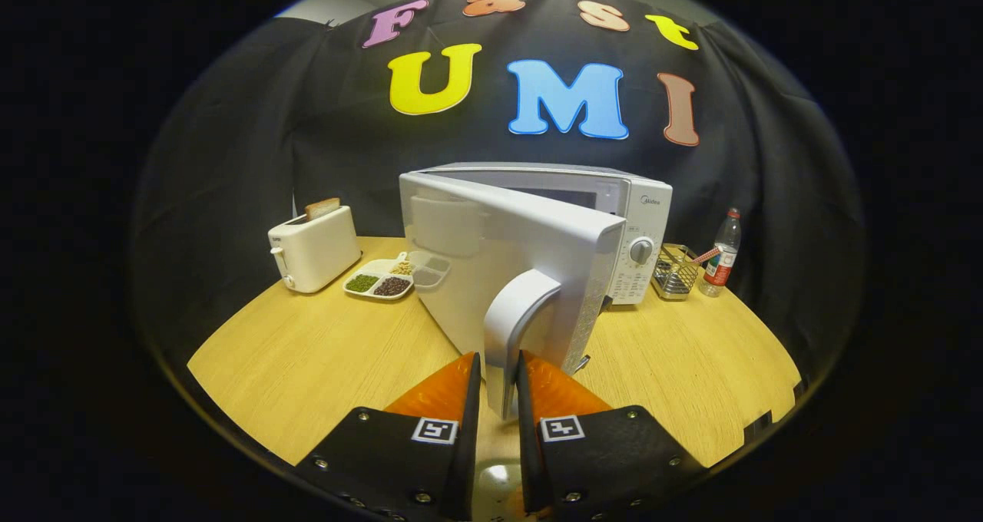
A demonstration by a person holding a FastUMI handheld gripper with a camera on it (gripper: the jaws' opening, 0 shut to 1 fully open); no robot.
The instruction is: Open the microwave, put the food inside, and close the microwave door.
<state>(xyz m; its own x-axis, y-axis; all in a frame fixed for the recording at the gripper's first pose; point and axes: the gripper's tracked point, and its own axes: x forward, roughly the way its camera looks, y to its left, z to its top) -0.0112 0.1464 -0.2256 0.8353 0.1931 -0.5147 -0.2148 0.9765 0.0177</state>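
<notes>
A white microwave (637, 223) stands at the back of the round wooden table (307, 368). Its door (499, 269) is swung partly open toward me. The curved white door handle (514, 330) runs down between my two fingers, and my gripper (499, 376) is shut on it, one finger pressing each side. A white divided tray of food (380, 280), with green, brown and pale portions, lies on the table left of the door, beyond my fingers.
A white toaster (315, 247) with a slice of bread in it stands left of the tray. Right of the microwave are a wire basket (676, 272) and a small water bottle (722, 255). The table's edge curves close on both sides.
</notes>
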